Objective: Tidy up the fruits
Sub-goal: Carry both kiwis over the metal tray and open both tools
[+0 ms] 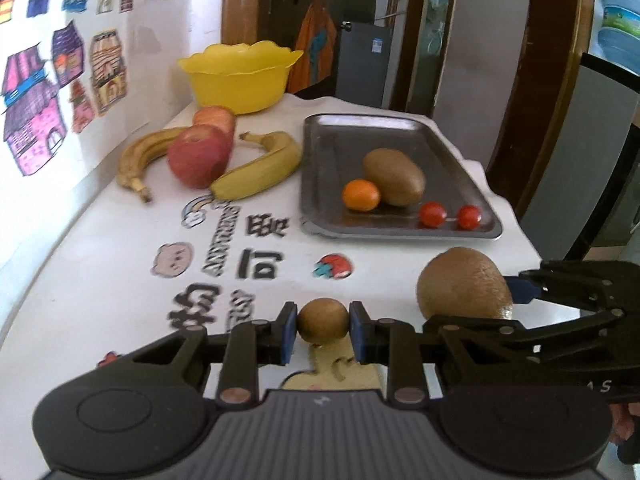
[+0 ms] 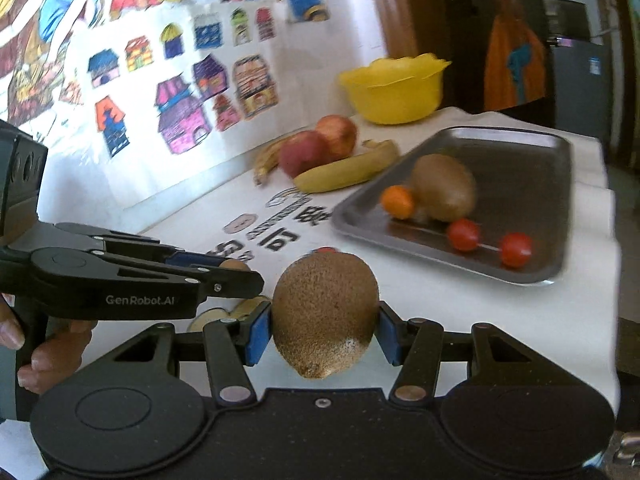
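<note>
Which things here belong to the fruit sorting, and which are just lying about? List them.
Job:
left tongs shut on small kiwi
right tongs shut on large kiwi
metal tray
yellow bowl
apples
bananas

Lying about:
wall drawings
printed tablecloth

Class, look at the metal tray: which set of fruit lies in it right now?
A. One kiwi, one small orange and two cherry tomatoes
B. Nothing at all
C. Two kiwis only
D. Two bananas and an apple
A: the metal tray holds one kiwi, a small orange and two cherry tomatoes.
</note>
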The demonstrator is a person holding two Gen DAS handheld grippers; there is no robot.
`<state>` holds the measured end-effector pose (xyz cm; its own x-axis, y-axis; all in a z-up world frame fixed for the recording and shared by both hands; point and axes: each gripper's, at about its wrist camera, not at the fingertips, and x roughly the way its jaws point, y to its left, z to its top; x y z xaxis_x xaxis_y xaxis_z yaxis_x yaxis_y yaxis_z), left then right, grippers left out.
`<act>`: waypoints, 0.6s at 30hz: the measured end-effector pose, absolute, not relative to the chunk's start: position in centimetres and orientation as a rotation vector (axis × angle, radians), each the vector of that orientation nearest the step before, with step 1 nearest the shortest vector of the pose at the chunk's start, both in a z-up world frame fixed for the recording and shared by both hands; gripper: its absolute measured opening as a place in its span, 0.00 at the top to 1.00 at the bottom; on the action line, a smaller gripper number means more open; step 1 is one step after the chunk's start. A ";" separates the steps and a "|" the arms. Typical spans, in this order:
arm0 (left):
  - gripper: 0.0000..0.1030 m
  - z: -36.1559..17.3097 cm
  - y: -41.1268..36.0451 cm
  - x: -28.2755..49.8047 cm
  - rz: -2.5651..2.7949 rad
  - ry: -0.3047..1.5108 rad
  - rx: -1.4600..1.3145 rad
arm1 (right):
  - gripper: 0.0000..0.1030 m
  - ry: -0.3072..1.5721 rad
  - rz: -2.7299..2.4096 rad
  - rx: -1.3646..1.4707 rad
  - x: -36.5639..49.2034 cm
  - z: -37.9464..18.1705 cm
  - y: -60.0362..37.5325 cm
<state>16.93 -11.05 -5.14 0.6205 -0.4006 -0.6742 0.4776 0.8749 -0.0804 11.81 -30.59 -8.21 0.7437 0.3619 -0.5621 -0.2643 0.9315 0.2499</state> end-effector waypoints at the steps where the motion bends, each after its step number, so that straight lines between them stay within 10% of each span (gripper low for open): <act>1: 0.71 -5.0 -11.4 17.0 -0.507 0.741 0.106 | 0.46 0.642 0.334 0.164 11.6 -8.1 -31.1; 18: 0.71 -1.8 -19.2 24.9 -0.416 0.578 0.063 | 0.46 0.512 0.138 0.205 15.2 -6.8 -40.8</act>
<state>24.92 -19.19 -1.81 0.7569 -0.3643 -0.5426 0.3991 0.9151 -0.0576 15.20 -40.77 -6.80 0.8632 0.1814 -0.4711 -0.0791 0.9703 0.2286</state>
